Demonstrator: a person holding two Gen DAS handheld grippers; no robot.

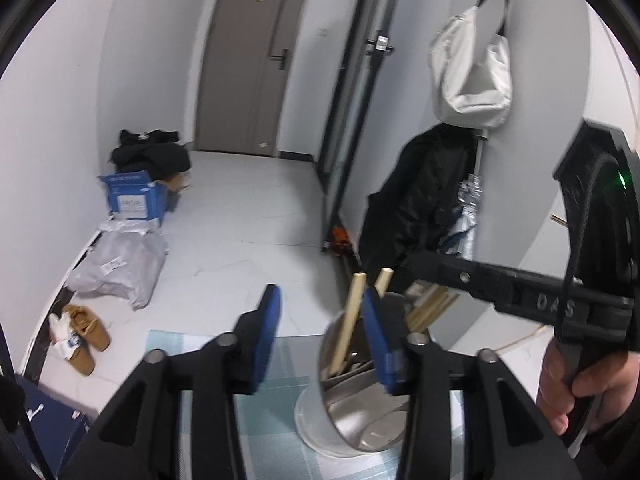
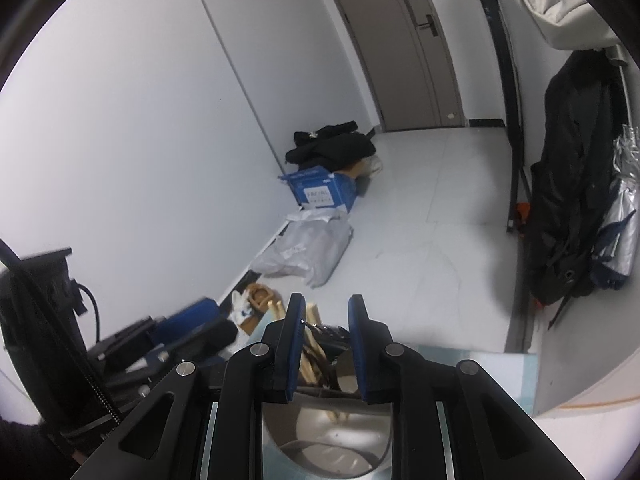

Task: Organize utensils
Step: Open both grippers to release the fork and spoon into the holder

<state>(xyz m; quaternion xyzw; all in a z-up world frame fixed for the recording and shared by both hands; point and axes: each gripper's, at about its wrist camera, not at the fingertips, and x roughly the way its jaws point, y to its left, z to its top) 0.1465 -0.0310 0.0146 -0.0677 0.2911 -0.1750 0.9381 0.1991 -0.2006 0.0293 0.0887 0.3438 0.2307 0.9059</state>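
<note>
- The left tongs (image 1: 320, 320) sit low in the centre of the left wrist view, blue pads apart, holding nothing.
- Their right pad (image 1: 378, 340) hides part of the steel utensil holder (image 1: 352, 412), which stands at lower centre-right on a white base on the counter (image 1: 272, 420).
- Wooden chopsticks (image 1: 350, 320) lean upright inside it.
- The right tongs (image 2: 325, 344) hover above the holder's mouth, pads apart, gripping nothing.
</note>
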